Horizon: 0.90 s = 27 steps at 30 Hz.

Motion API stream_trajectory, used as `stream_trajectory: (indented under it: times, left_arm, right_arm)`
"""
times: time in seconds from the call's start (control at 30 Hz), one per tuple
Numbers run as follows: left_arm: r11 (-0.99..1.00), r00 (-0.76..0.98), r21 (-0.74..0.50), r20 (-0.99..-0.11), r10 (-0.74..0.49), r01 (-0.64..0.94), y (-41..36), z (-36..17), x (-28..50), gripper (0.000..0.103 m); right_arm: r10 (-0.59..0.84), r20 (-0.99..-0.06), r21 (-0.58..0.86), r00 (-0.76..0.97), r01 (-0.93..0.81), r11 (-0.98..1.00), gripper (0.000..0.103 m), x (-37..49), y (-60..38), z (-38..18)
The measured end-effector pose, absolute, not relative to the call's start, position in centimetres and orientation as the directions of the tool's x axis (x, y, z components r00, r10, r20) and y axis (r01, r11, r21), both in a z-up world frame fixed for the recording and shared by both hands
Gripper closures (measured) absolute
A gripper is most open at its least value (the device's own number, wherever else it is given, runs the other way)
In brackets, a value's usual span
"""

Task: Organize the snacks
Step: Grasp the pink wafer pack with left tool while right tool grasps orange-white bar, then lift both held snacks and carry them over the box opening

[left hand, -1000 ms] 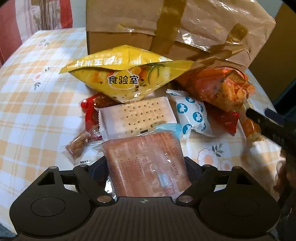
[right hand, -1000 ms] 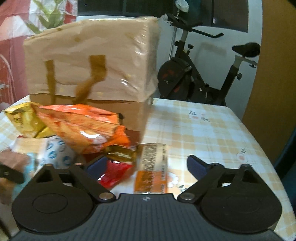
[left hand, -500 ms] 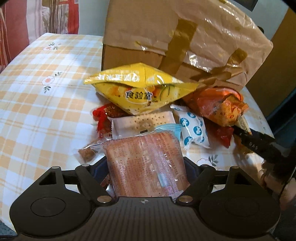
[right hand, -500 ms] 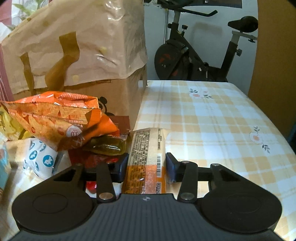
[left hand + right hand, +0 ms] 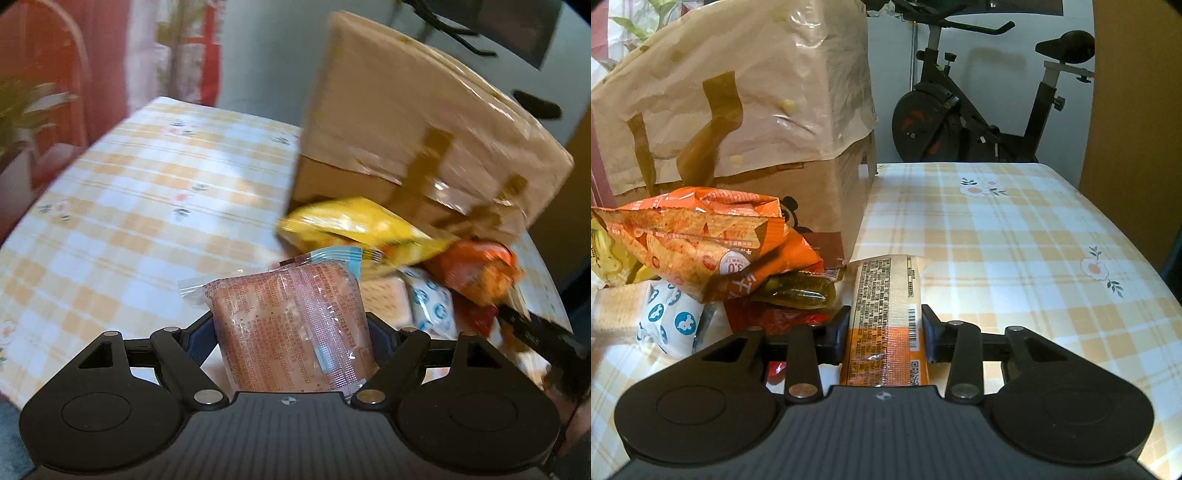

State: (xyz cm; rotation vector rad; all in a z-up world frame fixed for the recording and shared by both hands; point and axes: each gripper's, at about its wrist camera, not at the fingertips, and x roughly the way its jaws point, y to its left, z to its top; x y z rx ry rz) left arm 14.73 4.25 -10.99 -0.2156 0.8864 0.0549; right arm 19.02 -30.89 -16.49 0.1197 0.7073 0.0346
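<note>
My left gripper point(image 5: 291, 332) is shut on a pink biscuit packet point(image 5: 291, 325) and holds it above the checked tablecloth point(image 5: 147, 206). My right gripper point(image 5: 884, 325) is shut on a long orange-and-white snack bar point(image 5: 886, 306) that lies low over the cloth. A snack pile lies by a cardboard box: a yellow chip bag point(image 5: 354, 229), an orange chip bag point(image 5: 698, 236), a white packet with blue bears point(image 5: 670, 317), a cracker pack point(image 5: 384, 299) and red wrappers point(image 5: 775, 317). The right gripper also shows in the left wrist view point(image 5: 535, 336).
A cardboard box point(image 5: 812, 199) under a brown paper bag point(image 5: 746, 92) stands behind the pile. An exercise bike point(image 5: 960, 110) stands beyond the table's far edge. The cloth stretches left in the left wrist view and right in the right wrist view point(image 5: 1015, 240).
My right gripper has closed on the snack bar and now holds it. My left gripper has lifted and swung left with the pink packet, away from the pile.
</note>
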Motion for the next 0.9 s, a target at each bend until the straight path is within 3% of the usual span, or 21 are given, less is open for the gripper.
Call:
stream_trajectory:
  times: [0.23,0.53,0.7,0.9]
  left_arm:
    - [0.958,0.647,-0.171,-0.762,0.018,-0.229,7.2,-10.1,14.5,0.020]
    - [0.970,0.769,-0.131,-0.635,0.074,-0.202,7.1,-4.7,15.3,0.020]
    - [0.985,0.836,-0.133,-0.549,0.018,-0.108,5.3,-1.1,16.7,0.020]
    - [0.990,0.901,-0.140,-0.432,-0.047,-0.016,3.0,3.7,19.5,0.020]
  right_arm:
    - [0.078,-0.641,0.139,0.764,0.015,0.990,0.063,19.0,-31.2,-16.5]
    - [0.038,-0.570,0.220,0.821,0.108,0.969,0.064,16.7,-32.9,-13.8]
    - [0.034,-0.474,0.246,0.880,0.096,0.964,0.064,16.0,-32.9,-9.6]
    - [0.060,-0.285,0.250,0.957,0.014,0.968,0.064,17.1,-31.9,-2.2]
